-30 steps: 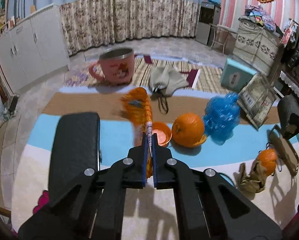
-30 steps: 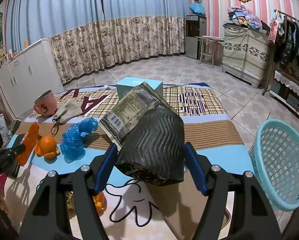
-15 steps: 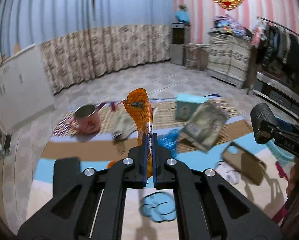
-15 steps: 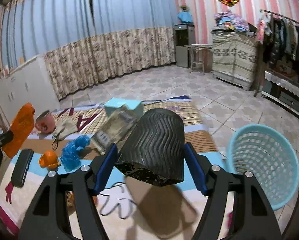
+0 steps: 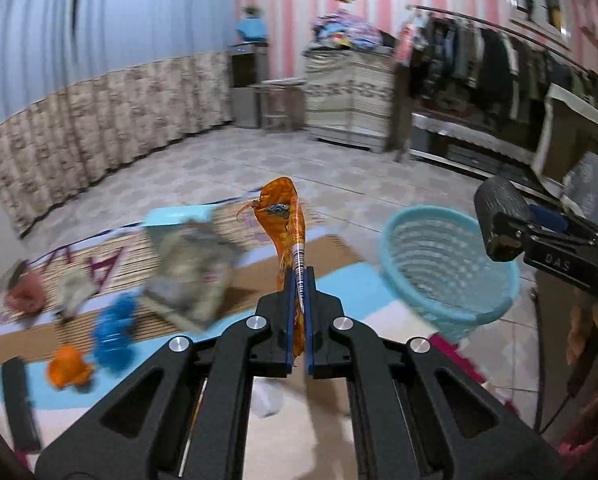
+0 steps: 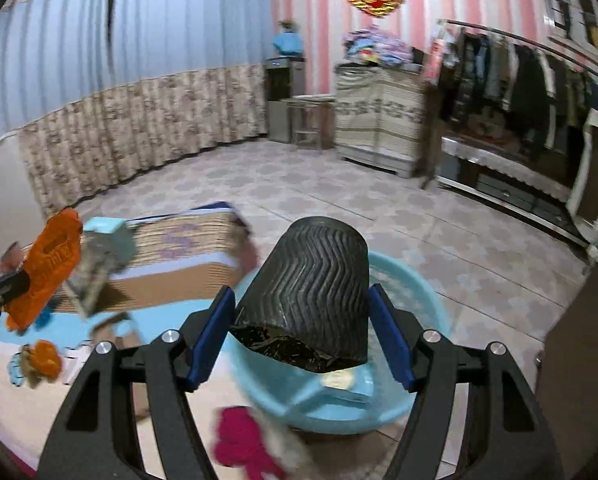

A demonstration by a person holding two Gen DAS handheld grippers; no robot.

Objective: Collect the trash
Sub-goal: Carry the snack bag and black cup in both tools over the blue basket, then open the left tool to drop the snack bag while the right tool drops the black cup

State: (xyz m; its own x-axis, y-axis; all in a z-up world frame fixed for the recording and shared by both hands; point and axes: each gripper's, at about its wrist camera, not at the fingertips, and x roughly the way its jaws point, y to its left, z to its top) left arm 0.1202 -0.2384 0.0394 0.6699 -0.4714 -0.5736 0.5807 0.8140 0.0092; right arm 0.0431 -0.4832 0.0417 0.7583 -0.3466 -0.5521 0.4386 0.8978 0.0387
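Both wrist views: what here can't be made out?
- Basket interior, right wrist view: the black ridged bag in the right gripper covers it.
- Items on the mat, left wrist view: motion-blurred.
- Orange wrapper lower end, left wrist view: hidden inside the left gripper.

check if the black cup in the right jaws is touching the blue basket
Apart. The left wrist view shows the cup in the right gripper held in the air beside the basket, with floor visible between them.
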